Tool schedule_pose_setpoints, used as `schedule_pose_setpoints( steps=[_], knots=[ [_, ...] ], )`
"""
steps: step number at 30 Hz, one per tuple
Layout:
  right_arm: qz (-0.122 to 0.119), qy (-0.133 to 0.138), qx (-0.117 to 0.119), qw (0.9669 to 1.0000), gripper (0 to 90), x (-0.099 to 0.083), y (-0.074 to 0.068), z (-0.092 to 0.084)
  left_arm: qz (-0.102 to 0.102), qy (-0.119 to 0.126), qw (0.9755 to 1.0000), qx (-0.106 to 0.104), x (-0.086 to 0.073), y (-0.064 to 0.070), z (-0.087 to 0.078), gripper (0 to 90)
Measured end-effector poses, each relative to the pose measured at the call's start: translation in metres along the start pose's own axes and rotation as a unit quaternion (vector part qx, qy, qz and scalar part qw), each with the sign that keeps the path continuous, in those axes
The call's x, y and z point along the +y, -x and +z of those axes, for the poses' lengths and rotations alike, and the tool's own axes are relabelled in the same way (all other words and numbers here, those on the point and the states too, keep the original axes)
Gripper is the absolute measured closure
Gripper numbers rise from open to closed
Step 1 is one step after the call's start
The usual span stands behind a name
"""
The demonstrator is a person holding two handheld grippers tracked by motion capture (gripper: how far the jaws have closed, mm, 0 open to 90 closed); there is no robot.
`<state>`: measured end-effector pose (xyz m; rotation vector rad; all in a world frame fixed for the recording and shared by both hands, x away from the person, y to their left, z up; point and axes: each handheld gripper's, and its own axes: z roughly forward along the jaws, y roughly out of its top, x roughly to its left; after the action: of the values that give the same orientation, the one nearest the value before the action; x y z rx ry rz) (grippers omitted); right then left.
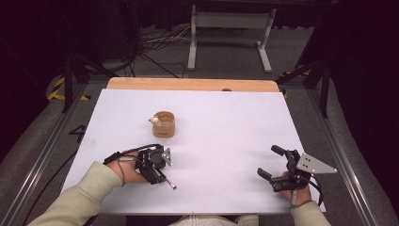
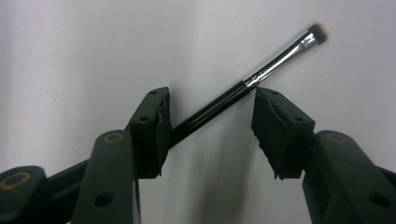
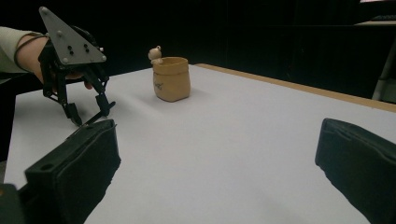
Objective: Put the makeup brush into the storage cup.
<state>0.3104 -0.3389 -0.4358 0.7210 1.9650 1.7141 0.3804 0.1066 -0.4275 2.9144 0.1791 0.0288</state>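
Your left gripper (image 1: 165, 175) is pointed down at the white table (image 1: 226, 122) with the little makeup brush (image 2: 261, 70) lying between its jaws; one pad is up against the black handle and the other sits just beside the metal collar, so it isn't clamped yet. The brush lies flat and slanted on the table near you, well short of the tan cup (image 1: 164, 124) with a small figure on its rim. Your right gripper (image 1: 273, 164) rests low at the right side, jaws spread wide with nothing in them.
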Motion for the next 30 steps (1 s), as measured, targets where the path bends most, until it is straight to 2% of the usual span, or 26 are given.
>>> schedule_pose_setpoints(
  steps=[6, 16, 19, 30],
  knots=[
    [0.002, -0.001, 0.001, 1.0, 0.2, -0.0002, 0.0002, 0.0001, -0.003, 0.0, 1.0, -0.002, 0.0005, 0.001, -0.0003, 53.5],
    [0.004, -0.002, 0.0, 1.0, 0.2, -0.0003, 0.0003, 0.0001, 0.001, -0.018, 0.9998, -0.001, 0.0033, 0.0019, -0.0024, 79.0],
    [0.004, -0.002, 0.0, 1.0, 0.2, -0.0004, 0.0004, 0.0002, 0.001, -0.02, 0.9998, 0.001, 0.0039, 0.0023, -0.0023, 82.4],
    [0.003, -0.004, -0.004, 1.0, 0.5, -0.0006, 0.0005, 0.0006, 0.005, -0.023, 0.9997, 0.001, 0.0052, 0.0026, -0.0025, 82.7]
  ],
)
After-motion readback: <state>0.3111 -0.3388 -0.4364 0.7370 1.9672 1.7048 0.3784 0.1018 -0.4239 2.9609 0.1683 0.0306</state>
